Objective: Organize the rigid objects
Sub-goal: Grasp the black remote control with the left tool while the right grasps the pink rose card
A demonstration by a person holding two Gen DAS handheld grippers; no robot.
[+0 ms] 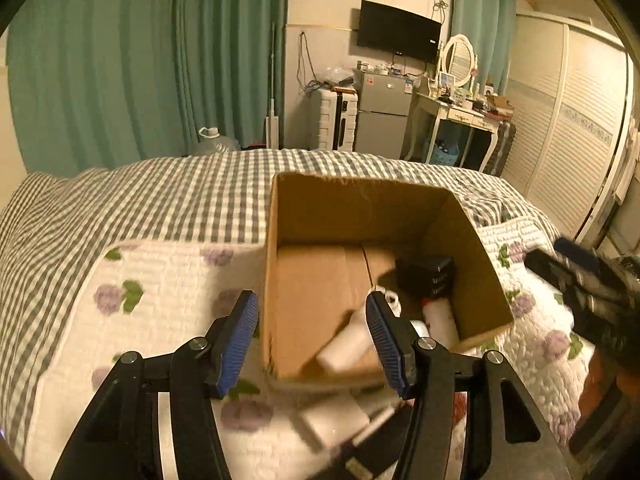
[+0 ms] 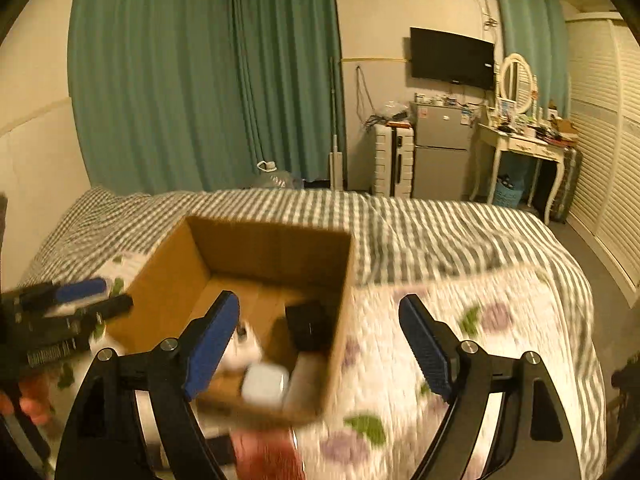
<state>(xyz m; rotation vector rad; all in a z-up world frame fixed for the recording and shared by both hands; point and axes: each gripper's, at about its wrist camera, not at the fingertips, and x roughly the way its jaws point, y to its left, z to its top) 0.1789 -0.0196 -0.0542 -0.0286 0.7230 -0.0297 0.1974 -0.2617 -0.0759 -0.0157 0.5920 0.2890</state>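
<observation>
Both jaws wide, empty; right wrist only: perhaps an earbud case in box.

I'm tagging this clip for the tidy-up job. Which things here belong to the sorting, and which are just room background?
Job:
cardboard box
black box inside it
white bottle inside it
white case inside it
left gripper, right gripper, both open and empty

Background:
bed quilt
green curtains
TV
fridge
</observation>
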